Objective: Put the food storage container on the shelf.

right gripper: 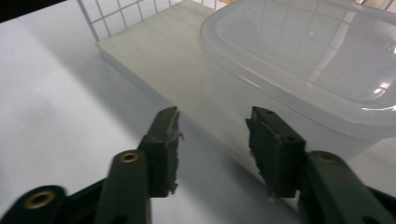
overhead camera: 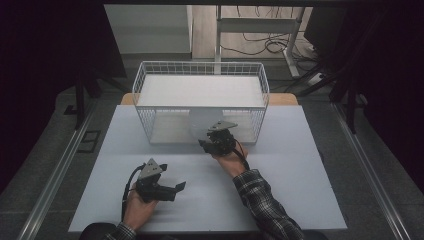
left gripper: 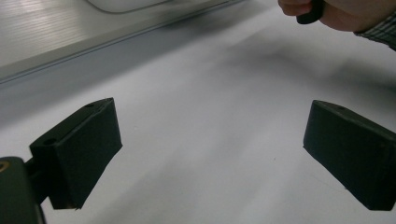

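A clear plastic container (right gripper: 303, 51) sits on the lower white board of a white wire basket (overhead camera: 200, 63), close to that board's front edge. It shows as a pale shape (overhead camera: 200, 125) in the high view. My right gripper (right gripper: 215, 140) is open just in front of the container. Nothing is between its worn pads, and the board's edge lies beyond them. In the high view this right gripper (overhead camera: 206, 141) is at the basket's front. My left gripper (left gripper: 212, 154) is wide open over bare table, seen at the near left (overhead camera: 179, 187).
The basket stands at the back of the light grey table (overhead camera: 280, 165), with a white panel on top (overhead camera: 200, 90) and wire walls (right gripper: 105, 14) at the sides. The person's right hand (left gripper: 336, 11) shows far off in the left gripper view. Floor and cables lie behind.
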{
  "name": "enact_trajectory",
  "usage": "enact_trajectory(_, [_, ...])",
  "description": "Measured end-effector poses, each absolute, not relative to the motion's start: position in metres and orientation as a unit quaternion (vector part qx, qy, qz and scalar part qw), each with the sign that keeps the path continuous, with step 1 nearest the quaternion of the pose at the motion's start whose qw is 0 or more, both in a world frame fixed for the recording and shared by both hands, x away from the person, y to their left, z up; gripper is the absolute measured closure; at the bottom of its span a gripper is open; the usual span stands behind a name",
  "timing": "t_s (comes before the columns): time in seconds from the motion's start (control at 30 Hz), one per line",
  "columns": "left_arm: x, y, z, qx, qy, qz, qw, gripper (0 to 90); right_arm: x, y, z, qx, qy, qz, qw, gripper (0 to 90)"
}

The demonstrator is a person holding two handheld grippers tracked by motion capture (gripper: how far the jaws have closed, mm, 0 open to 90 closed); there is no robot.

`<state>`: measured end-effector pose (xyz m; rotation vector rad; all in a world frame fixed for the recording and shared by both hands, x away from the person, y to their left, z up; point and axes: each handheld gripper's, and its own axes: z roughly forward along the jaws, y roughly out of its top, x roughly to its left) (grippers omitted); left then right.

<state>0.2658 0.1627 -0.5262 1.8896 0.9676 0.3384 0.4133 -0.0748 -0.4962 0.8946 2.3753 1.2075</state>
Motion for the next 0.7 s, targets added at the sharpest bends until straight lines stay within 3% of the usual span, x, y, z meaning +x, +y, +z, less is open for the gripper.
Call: enact_trajectory(0.7, [0.266,0.165,-0.524,0.777,0.397,0.148,0.466,3.3,0.369,-0.123,-0.483,0.3,0.84,0.431,0.138,4.3])
